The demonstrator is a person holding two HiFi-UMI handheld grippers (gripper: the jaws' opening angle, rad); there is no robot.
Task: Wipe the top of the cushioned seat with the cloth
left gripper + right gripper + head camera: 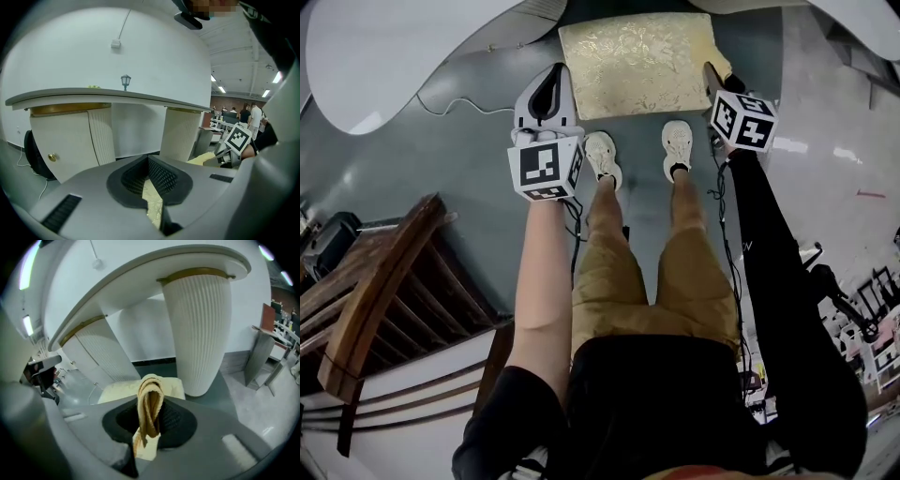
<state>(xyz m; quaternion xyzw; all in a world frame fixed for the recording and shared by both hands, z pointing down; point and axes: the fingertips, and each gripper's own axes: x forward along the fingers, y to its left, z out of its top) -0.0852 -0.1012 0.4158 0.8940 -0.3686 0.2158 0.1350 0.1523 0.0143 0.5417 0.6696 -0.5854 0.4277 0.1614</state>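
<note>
The cushioned seat is a pale gold square pad on the floor ahead of my feet. My right gripper is shut on a folded tan cloth, which loops up out of the jaws. That gripper hovers by the seat's right edge, with the pad lying just beyond the jaws. My left gripper is held by the seat's near left corner, shut, with nothing in it. Through the thin slit between its pads the cushion shows below.
A white counter on ribbed pedestals stands behind the seat. A dark wooden chair is at my left. A thin cable runs over the grey floor. My shoes stand just short of the seat. People stand far off.
</note>
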